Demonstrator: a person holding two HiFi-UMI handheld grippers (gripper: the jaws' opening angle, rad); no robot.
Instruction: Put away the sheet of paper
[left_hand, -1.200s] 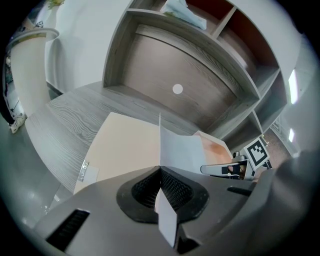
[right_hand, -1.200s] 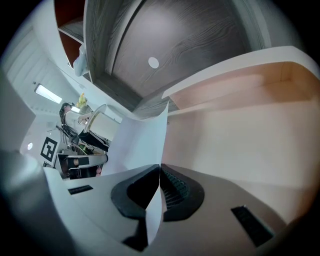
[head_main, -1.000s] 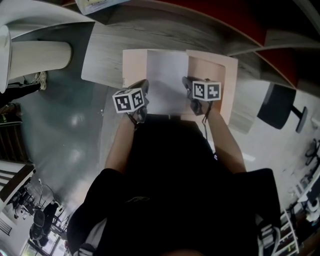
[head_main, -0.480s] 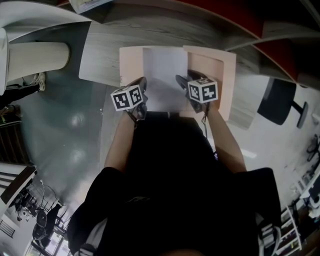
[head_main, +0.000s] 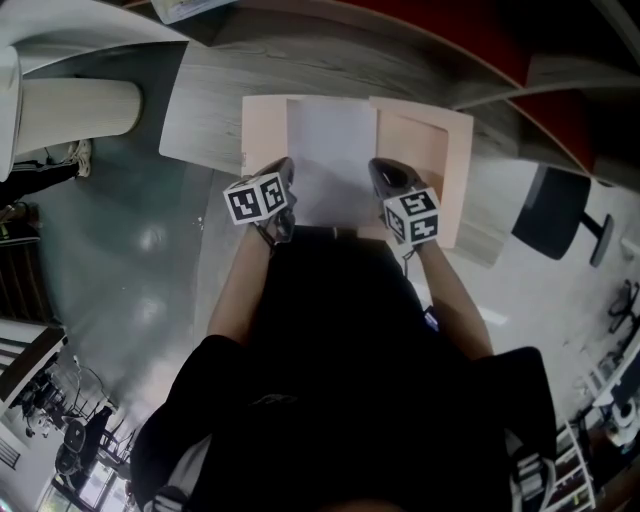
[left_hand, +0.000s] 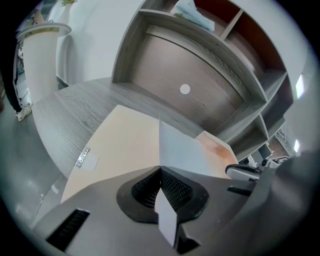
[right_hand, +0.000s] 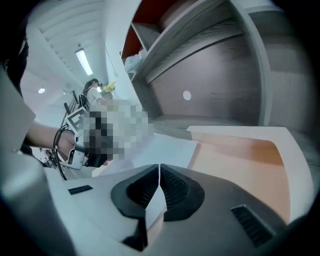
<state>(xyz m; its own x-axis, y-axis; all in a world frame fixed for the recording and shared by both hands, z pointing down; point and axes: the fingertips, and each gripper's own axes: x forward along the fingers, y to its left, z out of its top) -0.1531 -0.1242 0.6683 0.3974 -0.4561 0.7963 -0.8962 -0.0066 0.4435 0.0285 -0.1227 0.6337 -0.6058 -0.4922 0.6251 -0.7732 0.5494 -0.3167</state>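
Above folder (head_main: 440, 150), left hand-held gripper (left_hand: 160, 172) and closing right hand-held gripper (right_hand: 159, 172) pinch thin paper (head_main: 330, 150).

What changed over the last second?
The right gripper pulled back toward the person, and its jaws are closing on the sheet. The left gripper stayed shut on the sheet. Sheet and folder lie as before.

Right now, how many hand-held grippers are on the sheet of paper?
2. The left hand-held gripper is shut on the sheet of paper at its near left corner; the right hand-held gripper, jaws closing, has the near right corner between them.
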